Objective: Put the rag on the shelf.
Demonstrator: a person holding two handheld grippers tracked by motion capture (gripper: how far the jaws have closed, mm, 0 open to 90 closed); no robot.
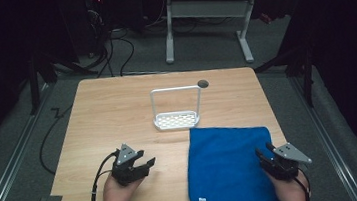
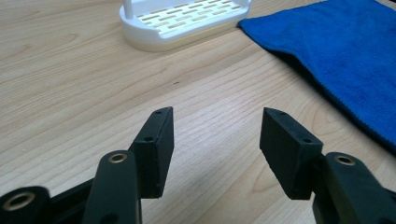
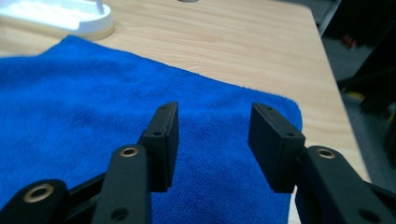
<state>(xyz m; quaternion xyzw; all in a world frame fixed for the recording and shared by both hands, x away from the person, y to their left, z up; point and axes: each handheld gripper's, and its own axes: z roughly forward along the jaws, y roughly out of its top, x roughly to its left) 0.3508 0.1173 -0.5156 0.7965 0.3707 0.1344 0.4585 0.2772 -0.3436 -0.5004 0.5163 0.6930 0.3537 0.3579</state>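
Blue towel (image 1: 229, 168) flat at table's (image 1: 117, 112) near right corner.
Fuzzy, white tag at near edge. Right gripper (image 1: 267, 154) above it, left gripper (image 1: 140, 161) over bare wood; both jaws wide, empty.

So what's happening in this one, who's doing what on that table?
A person sits at a wooden table with a two-jaw gripper in each hand. The right gripper hovers over the right edge of a blue towel lying flat, jaws open, nothing between them. The left gripper is over bare wood to the towel's left, also open and empty. A white rack with a tall hoop handle stands behind the towel. Nothing is gripped yet.
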